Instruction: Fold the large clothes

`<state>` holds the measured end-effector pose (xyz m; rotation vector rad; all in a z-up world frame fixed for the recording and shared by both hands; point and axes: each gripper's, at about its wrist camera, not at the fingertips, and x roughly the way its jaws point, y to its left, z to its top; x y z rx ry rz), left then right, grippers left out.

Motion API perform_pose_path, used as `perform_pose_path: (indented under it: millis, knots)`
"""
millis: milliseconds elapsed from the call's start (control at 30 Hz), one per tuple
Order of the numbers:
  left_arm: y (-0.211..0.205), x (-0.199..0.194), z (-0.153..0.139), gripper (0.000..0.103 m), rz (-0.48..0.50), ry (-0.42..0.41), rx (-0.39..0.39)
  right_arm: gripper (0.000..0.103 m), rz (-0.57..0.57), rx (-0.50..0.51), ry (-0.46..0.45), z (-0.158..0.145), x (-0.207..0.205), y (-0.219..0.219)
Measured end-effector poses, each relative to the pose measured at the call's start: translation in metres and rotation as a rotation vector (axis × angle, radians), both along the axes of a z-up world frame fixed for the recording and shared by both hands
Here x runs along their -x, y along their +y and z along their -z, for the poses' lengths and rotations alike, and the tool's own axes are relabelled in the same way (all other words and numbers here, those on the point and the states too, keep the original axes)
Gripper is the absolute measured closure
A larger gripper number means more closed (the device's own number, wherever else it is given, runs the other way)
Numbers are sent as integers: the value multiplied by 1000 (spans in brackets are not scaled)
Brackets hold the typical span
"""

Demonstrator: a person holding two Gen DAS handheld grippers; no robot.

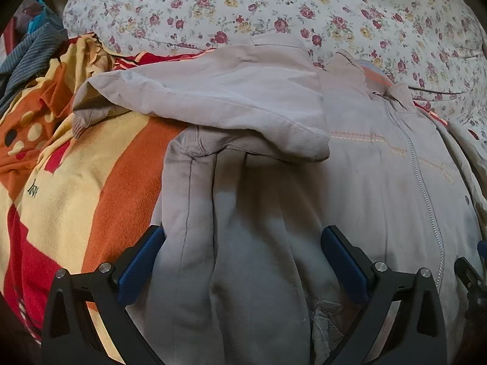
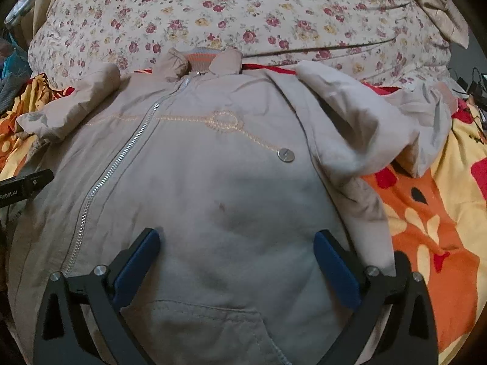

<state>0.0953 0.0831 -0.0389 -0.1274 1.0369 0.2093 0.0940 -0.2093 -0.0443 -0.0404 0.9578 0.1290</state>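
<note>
A beige zip-up jacket (image 2: pixel 213 164) lies front up on a bed, collar (image 2: pixel 197 59) toward the far side. Its zipper (image 2: pixel 121 158) is closed. In the left wrist view the jacket (image 1: pixel 380 182) has its left sleeve (image 1: pixel 213 97) folded across the shoulder. My left gripper (image 1: pixel 243 243) is open and empty, hovering over the jacket's lower left side. My right gripper (image 2: pixel 237 243) is open and empty, over the lower right front, near a pocket (image 2: pixel 213 319). The right sleeve (image 2: pixel 365 127) lies bunched out to the right.
An orange, yellow and red blanket (image 1: pixel 76 197) covers the bed under the jacket, also seen in the right wrist view (image 2: pixel 432 228). A floral quilt (image 2: pixel 243 15) lies heaped behind the collar. Striped and other clothes (image 1: pixel 27 51) are piled at far left.
</note>
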Motion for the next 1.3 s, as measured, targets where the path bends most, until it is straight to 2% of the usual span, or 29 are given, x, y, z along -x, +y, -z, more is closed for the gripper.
perform_pose_path:
  millis: [1300]
  knots:
    - [1,0,0,8,2,2,5,0,-13,14,2,0,3,0]
